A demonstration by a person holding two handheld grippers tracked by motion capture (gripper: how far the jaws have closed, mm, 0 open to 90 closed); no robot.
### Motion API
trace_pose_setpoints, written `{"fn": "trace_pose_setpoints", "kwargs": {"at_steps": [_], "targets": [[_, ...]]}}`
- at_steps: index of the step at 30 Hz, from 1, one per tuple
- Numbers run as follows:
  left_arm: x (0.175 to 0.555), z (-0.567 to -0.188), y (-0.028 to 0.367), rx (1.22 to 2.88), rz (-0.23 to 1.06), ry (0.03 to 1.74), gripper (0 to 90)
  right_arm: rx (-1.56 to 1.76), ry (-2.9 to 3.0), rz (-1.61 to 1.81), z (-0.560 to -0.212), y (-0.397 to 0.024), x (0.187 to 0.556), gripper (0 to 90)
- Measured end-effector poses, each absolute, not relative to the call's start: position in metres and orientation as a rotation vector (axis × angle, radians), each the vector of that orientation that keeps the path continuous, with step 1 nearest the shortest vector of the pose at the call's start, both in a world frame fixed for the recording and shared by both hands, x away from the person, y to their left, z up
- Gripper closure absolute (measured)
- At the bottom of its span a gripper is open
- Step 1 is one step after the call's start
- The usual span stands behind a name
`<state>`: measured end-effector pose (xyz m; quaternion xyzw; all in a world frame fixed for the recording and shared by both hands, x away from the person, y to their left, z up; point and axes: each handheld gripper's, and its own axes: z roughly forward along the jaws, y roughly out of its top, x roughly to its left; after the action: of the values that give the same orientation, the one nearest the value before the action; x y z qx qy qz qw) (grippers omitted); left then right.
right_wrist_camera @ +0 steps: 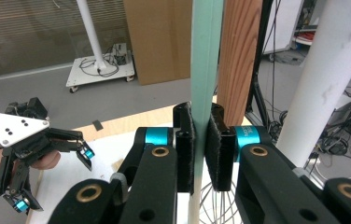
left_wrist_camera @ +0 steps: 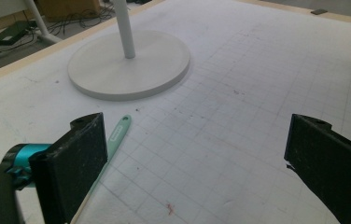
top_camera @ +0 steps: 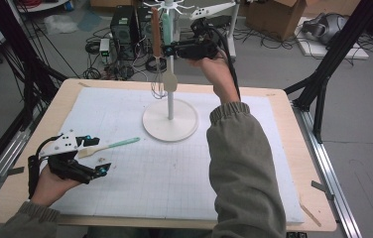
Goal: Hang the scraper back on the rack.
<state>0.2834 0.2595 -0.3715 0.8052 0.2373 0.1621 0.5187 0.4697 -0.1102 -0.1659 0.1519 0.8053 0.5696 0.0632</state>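
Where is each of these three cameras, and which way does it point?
High view: above the person's side, looking forward and down on the table; both forearms and the left gripper and right gripper show.
Left gripper view: on the left gripper, looking low across the mat to the stand; its open jaws show.
Right gripper view: on the right gripper, raised beside the stand's pole, jaws shut on a green handle.
Shared: high and left gripper views both show the spatula.

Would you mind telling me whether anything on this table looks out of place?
One mint-handled spatula lies flat on the white mat beside the left gripper, while the others hang on the white rack. Small dark specks mark the mat nearby.
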Motion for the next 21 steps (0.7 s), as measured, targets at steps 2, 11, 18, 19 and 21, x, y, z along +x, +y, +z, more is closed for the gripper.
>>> {"fn": "trace_pose_setpoints", "kwargs": {"at_steps": [2, 11, 18, 19, 21], "targets": [[0.2833, -0.3718, 0.2591, 1.934, 0.386, 0.570, 6.3, 0.464, 2.434, 1.720, -0.1663, -0.1104, 0.4704, 83.3], [0.2840, -0.3723, 0.2598, 1.938, 0.386, 0.568, 6.3, 0.487, 2.425, 1.727, -0.1684, -0.1127, 0.4747, 82.9], [0.2847, -0.3724, 0.2646, 1.932, 0.387, 0.576, 6.4, 0.505, 2.417, 1.742, -0.1709, -0.1119, 0.4777, 80.0], [0.2848, -0.3725, 0.2650, 1.927, 0.389, 0.580, 6.4, 0.508, 2.414, 1.737, -0.1711, -0.1119, 0.4779, 78.5], [0.2855, -0.3726, 0.2664, 1.923, 0.386, 0.584, 6.4, 0.515, 2.415, 1.734, -0.1712, -0.1131, 0.4775, 76.7]]}}
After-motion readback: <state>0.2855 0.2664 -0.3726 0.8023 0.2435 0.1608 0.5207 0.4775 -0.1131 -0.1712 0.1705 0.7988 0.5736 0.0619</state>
